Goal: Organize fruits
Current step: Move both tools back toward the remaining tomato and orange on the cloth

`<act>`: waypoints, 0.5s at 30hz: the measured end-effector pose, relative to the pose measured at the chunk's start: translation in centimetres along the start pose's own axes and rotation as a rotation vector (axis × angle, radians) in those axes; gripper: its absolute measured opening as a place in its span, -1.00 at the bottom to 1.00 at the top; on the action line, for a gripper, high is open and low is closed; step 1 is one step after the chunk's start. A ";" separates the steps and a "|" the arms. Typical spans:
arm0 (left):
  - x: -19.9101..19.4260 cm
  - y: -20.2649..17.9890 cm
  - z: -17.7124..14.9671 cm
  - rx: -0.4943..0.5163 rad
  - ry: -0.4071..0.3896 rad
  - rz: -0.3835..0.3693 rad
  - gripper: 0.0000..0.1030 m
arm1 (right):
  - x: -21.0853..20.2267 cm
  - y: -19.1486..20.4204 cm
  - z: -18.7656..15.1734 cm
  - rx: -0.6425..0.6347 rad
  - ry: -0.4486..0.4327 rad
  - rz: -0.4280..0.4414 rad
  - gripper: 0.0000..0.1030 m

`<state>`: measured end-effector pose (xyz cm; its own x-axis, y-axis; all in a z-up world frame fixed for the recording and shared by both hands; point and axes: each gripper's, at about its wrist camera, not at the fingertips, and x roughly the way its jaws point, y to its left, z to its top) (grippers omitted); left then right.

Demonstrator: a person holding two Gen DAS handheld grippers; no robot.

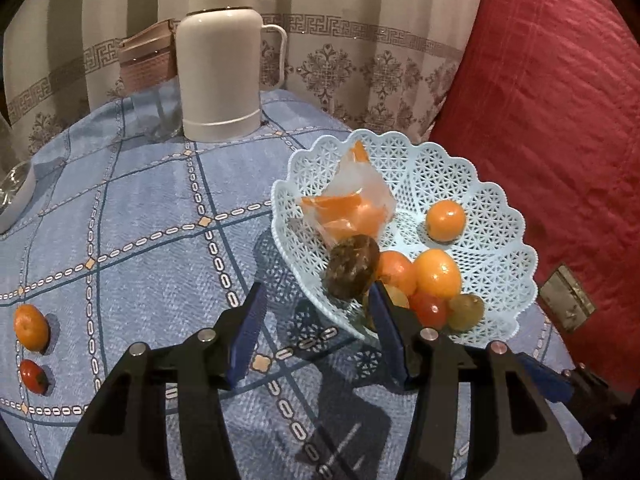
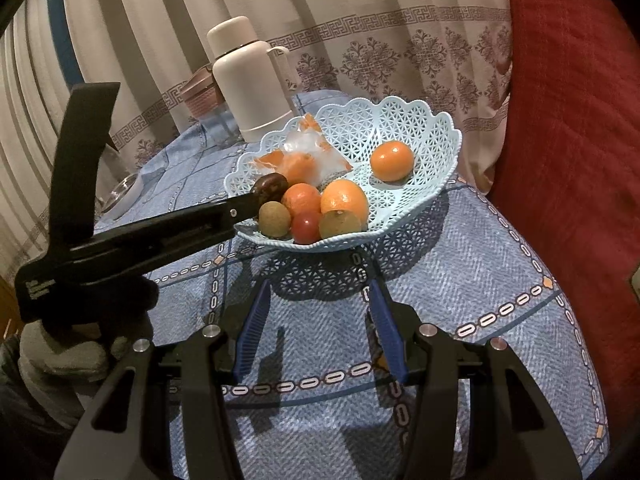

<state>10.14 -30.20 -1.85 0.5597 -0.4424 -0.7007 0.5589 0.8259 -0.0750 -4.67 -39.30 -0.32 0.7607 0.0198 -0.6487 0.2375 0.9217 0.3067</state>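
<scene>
the brown fruit [image 1: 351, 267] sat just inside the near rim of the lattice basket [image 1: 496, 208]. the left claw [image 1: 316, 304] gaped around nothing; the right claw [image 2: 316, 304] gaped empty over the tabletop [image 2: 480, 280]. a nudge could roll it out. oranges [image 1: 437, 272], tomato [image 1: 429, 309] and a bag [image 1: 352, 200] shared the basket.
</scene>
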 end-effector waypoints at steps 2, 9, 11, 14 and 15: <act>0.2 0.1 0.1 -0.005 0.004 0.002 0.04 | 0.0 0.0 0.0 -0.001 0.001 0.001 0.03; 0.5 -0.7 -0.1 0.041 -0.002 0.034 0.05 | 0.1 0.1 0.0 -0.005 0.003 -0.001 0.03; 0.5 -0.9 -0.1 0.051 -0.002 0.034 0.07 | 0.1 0.2 -0.1 -0.010 0.006 -0.001 0.03; 0.2 -0.7 -0.1 0.045 -0.001 0.029 0.07 | 0.2 0.3 -0.1 -0.014 0.007 -0.001 0.03; 0.1 -0.8 -0.1 0.044 -0.002 0.026 0.07 | 0.2 0.3 -0.1 -0.014 0.008 -0.001 0.03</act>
<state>9.69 -30.85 -1.90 0.5757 -0.4212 -0.7008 0.5700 0.8212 -0.0253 -4.46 -38.96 -0.43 0.7558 0.0222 -0.6544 0.2298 0.9269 0.2968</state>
